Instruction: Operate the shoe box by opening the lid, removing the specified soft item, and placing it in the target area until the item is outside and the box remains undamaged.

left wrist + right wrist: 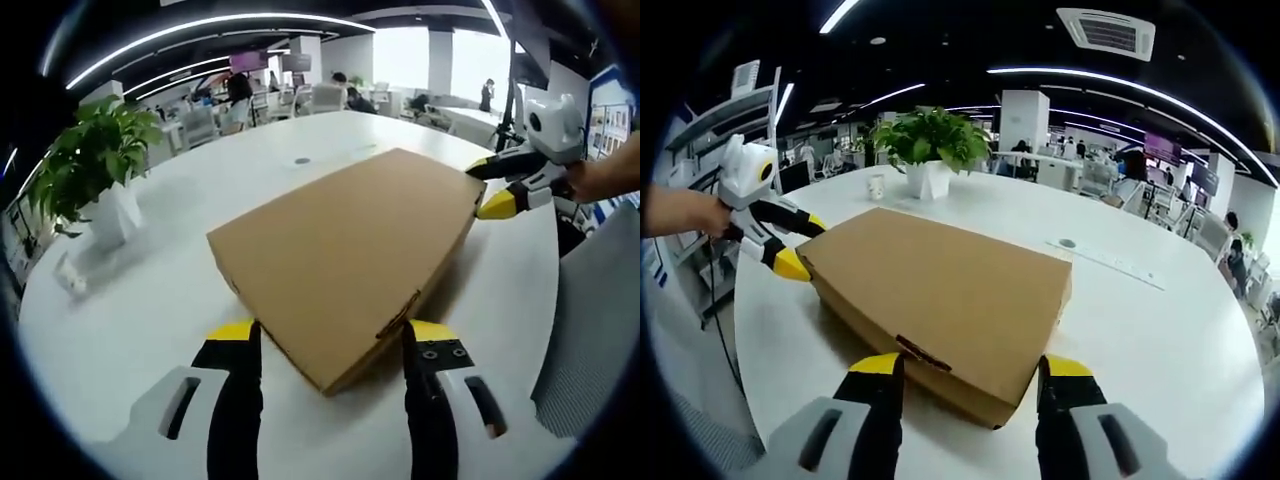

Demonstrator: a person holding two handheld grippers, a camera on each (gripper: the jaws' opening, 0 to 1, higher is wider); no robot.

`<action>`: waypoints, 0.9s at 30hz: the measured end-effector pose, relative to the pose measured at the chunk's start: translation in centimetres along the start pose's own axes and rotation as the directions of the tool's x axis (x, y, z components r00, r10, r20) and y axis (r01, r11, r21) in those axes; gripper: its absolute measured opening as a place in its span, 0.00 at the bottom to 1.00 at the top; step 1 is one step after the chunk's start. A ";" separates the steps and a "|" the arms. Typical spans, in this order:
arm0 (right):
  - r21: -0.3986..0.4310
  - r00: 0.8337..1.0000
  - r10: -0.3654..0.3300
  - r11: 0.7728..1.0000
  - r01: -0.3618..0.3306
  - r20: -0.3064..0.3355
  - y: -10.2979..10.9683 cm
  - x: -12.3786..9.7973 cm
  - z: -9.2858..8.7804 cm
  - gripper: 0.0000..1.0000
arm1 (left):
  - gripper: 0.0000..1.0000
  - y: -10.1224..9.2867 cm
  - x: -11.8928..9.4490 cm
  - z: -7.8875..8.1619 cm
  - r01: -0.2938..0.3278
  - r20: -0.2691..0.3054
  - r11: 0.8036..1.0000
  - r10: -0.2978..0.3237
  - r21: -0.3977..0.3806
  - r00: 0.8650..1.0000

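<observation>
**Around the round white table**

A large round white table (150, 300) carries a leafy green plant in a white pot (928, 150), which stands toward its far edge in the right gripper view and at its left in the left gripper view. A small white paper cup (876, 186) sits just left of the pot. A small round grey cap (1068, 243) is set flush in the tabletop. Beyond the table lies an open office with desks, seated people (238, 95), white columns (1020, 120) and long ceiling light strips (200, 25). A square ceiling vent (1105, 32) hangs overhead.

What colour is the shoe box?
Plain brown cardboard; the shoe box shows best in the right gripper view.
</observation>
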State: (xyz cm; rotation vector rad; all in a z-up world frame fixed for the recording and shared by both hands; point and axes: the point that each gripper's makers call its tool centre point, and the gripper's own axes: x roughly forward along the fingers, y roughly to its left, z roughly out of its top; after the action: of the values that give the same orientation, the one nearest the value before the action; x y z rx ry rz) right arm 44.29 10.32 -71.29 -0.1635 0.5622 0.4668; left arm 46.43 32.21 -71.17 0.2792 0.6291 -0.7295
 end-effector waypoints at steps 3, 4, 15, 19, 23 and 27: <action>0.002 1.000 -0.007 1.000 0.007 -0.001 0.4 -0.1 0.0 0.50 | 0.56 0.1 -0.2 -0.1 0.005 -0.003 1.000 -0.005 0.004 1.000; 0.004 1.000 -0.008 1.000 0.008 -0.002 0.5 -0.1 0.0 0.50 | 0.56 0.1 -0.2 -0.2 0.007 -0.004 1.000 -0.007 0.004 1.000; 0.013 1.000 -0.027 1.000 0.027 -0.008 2.3 -0.1 0.0 0.50 | 0.56 1.1 -1.1 -1.0 0.022 -0.021 1.000 -0.022 0.016 1.000; 0.014 1.000 -0.030 0.999 0.030 -0.010 2.7 -0.1 0.0 0.50 | 0.56 1.3 -1.4 -1.3 0.025 -0.023 1.000 -0.025 0.017 0.999; 0.013 0.999 -0.033 0.999 0.033 -0.013 3.3 0.0 0.1 0.50 | 0.56 1.7 -1.8 -1.6 0.026 -0.027 1.000 -0.025 0.018 0.999; 0.012 0.999 -0.034 0.999 0.034 -0.015 3.9 0.1 0.2 0.50 | 0.56 2.0 -2.1 -1.9 0.027 -0.031 0.999 -0.026 0.019 0.999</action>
State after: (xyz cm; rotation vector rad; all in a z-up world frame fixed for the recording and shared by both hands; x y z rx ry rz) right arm 42.64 13.83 -71.31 -0.1644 0.5759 0.4289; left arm 45.84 35.63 -71.31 0.3006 0.6565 -0.7581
